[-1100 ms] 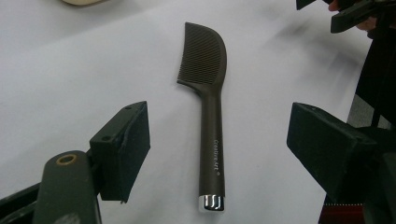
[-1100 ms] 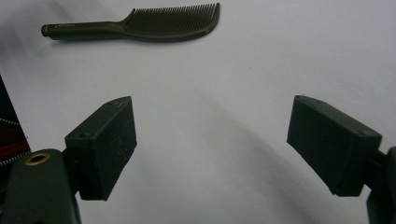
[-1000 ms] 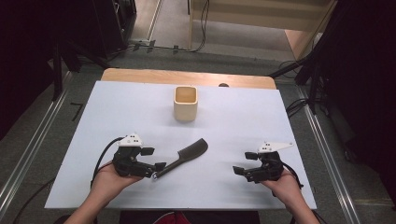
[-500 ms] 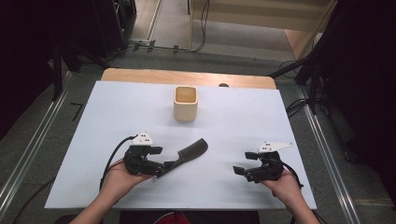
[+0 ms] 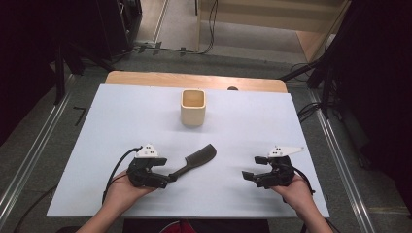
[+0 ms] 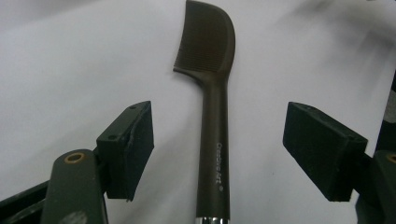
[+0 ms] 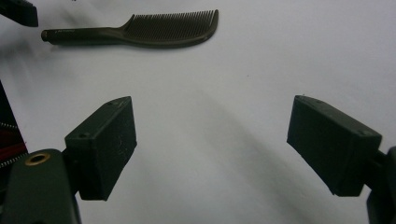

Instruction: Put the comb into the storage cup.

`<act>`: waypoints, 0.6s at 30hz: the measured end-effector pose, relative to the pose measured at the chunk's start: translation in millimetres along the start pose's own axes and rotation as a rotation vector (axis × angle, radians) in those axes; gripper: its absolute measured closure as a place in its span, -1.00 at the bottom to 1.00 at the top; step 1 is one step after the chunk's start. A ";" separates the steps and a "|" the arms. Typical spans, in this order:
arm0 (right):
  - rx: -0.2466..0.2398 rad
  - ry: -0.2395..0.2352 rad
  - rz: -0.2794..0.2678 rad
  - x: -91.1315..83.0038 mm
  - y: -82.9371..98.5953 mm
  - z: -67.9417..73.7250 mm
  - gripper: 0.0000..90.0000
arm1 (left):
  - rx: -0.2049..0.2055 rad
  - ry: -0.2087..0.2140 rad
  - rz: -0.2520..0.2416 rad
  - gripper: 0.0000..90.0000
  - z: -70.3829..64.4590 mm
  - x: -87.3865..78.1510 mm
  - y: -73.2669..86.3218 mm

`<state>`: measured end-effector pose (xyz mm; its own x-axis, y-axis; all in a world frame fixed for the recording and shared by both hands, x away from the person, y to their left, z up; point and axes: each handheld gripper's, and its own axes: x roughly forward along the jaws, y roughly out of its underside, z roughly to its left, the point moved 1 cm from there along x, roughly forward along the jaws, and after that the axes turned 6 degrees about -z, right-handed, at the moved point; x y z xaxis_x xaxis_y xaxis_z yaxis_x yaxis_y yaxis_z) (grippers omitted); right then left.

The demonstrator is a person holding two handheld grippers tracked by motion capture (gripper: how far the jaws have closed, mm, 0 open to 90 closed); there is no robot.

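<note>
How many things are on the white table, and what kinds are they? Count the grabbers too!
Comb: 1
Wooden cup: 1
Grippers: 2, the left gripper and the right gripper
Total: 4

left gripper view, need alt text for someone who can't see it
A dark brown comb lies flat on a white table surface, its handle running up between the left claw's two open black jaws, teeth at the far end. Neither jaw touches the handle, which carries small printed lettering.
</note>
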<state>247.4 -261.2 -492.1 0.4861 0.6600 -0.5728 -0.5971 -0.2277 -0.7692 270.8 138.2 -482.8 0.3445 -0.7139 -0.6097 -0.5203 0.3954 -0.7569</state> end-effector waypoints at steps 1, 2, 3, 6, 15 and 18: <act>0.000 -0.004 0.002 1.3 -1.0 -0.4 -0.69 | 0.003 -0.004 -0.001 -0.43 -0.2 -0.3 0.9; -0.001 -0.007 0.004 2.2 -1.6 -0.4 -0.69 | 0.002 -0.006 -0.003 -0.43 -0.8 -0.7 2.3; -0.001 -0.012 0.004 3.7 -2.5 0.0 -0.69 | 0.004 -0.009 -0.004 -0.43 -1.0 -1.0 3.1; -0.011 -0.022 0.007 6.8 -4.8 0.7 -0.69 | -0.004 -0.008 -0.008 -0.43 -1.1 -1.1 6.0; -0.019 -0.030 0.010 8.4 -6.5 0.8 -0.69 | 0.006 -0.015 0.020 -0.43 -4.0 3.1 13.4; -0.015 -0.028 0.010 8.0 -6.6 0.8 -0.69 | 0.018 -0.014 0.030 -0.43 -4.4 5.3 15.9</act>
<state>254.7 -253.9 -491.4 0.4621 0.6776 -0.5721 -0.5921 -0.2445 -0.7679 260.9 138.2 -497.0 0.3398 -0.6934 -0.6354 -0.5166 0.4269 -0.7422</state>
